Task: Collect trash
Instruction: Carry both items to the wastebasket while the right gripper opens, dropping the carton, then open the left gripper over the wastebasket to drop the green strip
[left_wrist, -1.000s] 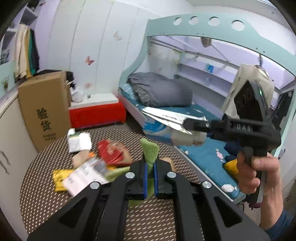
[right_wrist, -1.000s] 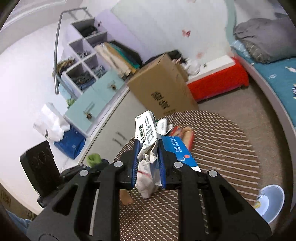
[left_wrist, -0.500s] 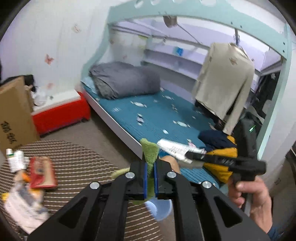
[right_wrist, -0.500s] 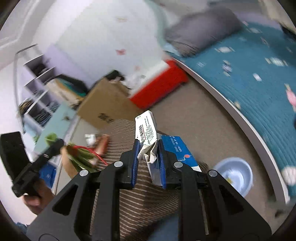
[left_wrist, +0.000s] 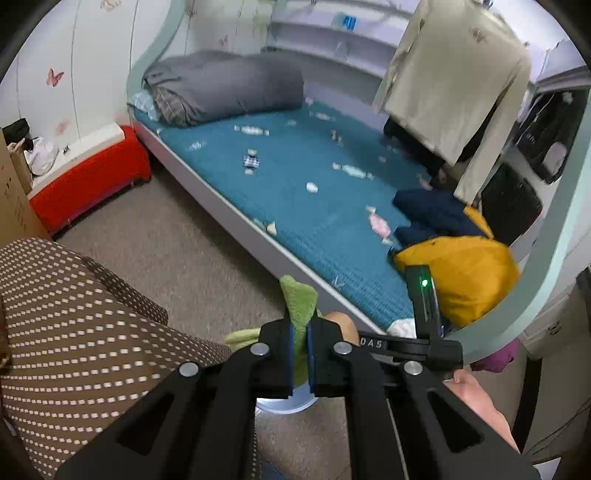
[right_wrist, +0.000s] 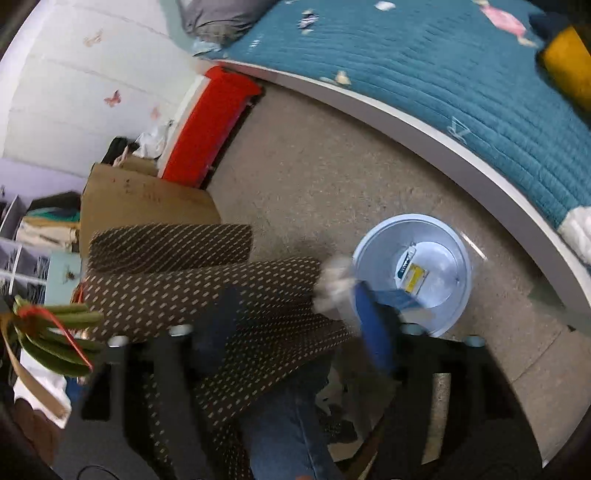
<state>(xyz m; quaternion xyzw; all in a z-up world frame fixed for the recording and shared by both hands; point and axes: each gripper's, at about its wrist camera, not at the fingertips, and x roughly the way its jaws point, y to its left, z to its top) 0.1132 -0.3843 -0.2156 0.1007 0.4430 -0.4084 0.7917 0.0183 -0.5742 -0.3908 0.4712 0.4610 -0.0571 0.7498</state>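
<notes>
L hand-held gripper (left_wrist: 300, 354) clamps green wrapper (left_wrist: 299, 301); bin (right_wrist: 443, 317) holds carton (right_wrist: 412, 271).

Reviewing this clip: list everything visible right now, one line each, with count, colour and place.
Bin: one, light blue, on the floor beside the bed, a wrapper at its bottom.
Blue and white wrappers: a blurred bunch, at the bin's near rim.
Green wrapper: one, pinched in the left tongs.
Table: one, brown dotted cover, at left.
Bed: one, teal quilt, behind the floor.
Duvet: one, grey, rolled at the bed's head.
Bench: one, red, by the wall.
Cardboard box: one, brown, behind the table.
Shirt: one, beige, hanging over the bed.
Yellow cloth: one, on the bed's foot.
Left tongs: shut.
Right tongs: blurred, wide apart.
</notes>
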